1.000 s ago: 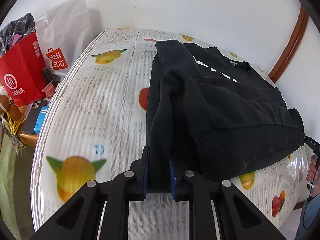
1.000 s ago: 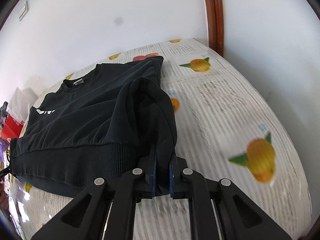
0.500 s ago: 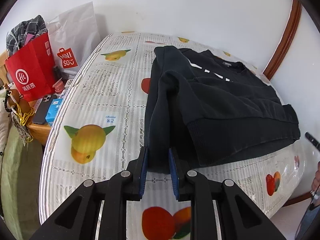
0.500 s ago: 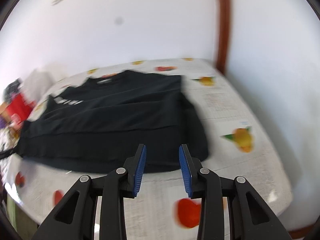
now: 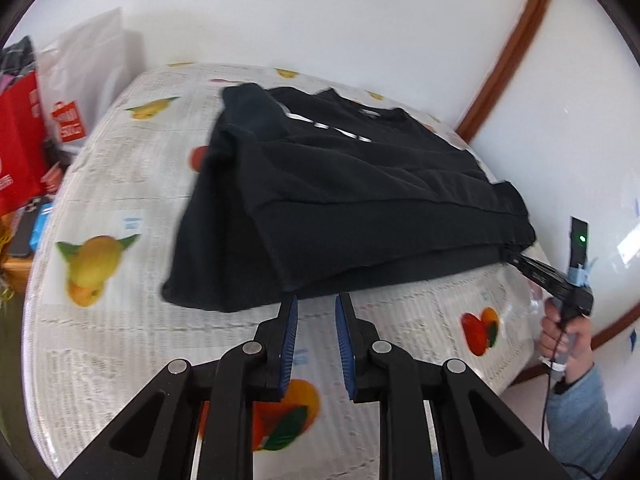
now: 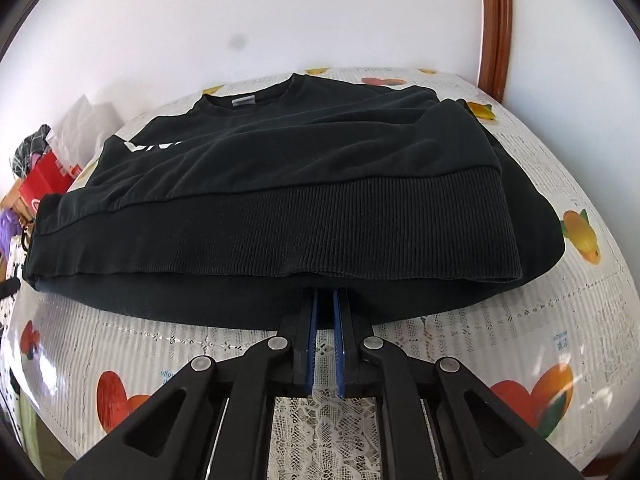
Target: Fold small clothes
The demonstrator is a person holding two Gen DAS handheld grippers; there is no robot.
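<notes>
Black sweatshirt [image 5: 360, 184] is laid flat on the table [image 5: 100, 184], which is covered with a fruit-print cloth. The collar is at the far side and the ribbed hem at the near side. The body is doubled, with a lower layer sticking out past the hem toward the near edge.

Left gripper [image 5: 316, 300] is held just off the near-left part of the garment. Its jaws are spread a little, nothing is caught between them, and only tablecloth is seen in the gap.

Right gripper [image 6: 327, 294] is set at the near edge of the lower layer. Its jaws have just been closing and are now nearly pressed together, with the black fabric edge pinched at the tips. It is carried by a hand [image 5: 566, 328] seen at the right.

A red bag [image 5: 16, 140] and a white bag [image 5: 80, 80] are seen at the far left, off the table.
</notes>
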